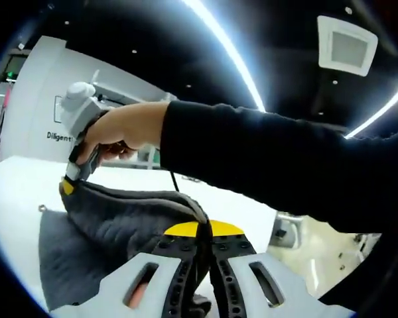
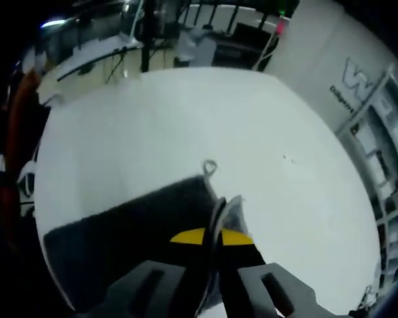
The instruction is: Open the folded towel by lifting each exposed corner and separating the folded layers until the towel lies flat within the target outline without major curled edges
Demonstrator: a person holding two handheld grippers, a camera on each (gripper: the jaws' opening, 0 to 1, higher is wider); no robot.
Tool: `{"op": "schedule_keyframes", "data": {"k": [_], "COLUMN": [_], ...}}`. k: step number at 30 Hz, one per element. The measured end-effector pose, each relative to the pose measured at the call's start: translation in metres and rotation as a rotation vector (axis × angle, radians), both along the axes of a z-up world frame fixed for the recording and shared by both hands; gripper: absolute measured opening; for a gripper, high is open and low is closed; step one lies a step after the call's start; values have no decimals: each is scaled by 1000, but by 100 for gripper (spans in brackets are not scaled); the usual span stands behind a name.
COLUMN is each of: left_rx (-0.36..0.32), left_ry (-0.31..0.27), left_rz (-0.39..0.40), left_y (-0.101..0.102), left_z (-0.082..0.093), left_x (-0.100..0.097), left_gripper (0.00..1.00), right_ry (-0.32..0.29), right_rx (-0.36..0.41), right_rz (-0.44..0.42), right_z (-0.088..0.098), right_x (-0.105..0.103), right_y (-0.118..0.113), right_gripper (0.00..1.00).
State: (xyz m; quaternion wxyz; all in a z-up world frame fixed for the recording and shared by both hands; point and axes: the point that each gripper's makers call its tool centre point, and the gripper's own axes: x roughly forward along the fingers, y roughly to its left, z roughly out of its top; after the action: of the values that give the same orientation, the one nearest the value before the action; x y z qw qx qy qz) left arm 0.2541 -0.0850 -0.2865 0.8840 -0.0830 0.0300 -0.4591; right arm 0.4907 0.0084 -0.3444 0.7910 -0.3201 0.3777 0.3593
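A dark grey towel is held up off the white table, stretched between both grippers. My left gripper, white with yellow tips, is shut on one edge of the towel. At the far end a hand in a black sleeve holds my right gripper, pinching the towel's other corner. In the right gripper view, my right gripper is shut on a thin towel edge. The rest of the towel lies spread below it on the table. A small hang loop sticks out at the towel's corner.
The black sleeve crosses the left gripper view from the right. A white wall panel with lettering stands behind the table. Desks lie past the table's far edge and shelving runs along the right.
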Motion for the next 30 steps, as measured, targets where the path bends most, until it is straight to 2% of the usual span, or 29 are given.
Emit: {"op": "schedule_keyframes", "data": {"k": [9,20,30], "left_rx": [3,0,39], "left_ry": [-2,-57,-53], "left_rz": [-32,-12,-44], "left_y": [-22,-40,-63], "left_z": [2,19,6], "left_x": [-3,7,11], "left_gripper": [3,3,3], "right_ry": [-19,-44,-31], "right_rx": [63,94,84], "right_rz": [-57,-58,-104], "right_z": [9,24,17], "right_x": [-1,-5,1], "right_y": [-38,-59,-91], "right_gripper": [0,0,0]}}
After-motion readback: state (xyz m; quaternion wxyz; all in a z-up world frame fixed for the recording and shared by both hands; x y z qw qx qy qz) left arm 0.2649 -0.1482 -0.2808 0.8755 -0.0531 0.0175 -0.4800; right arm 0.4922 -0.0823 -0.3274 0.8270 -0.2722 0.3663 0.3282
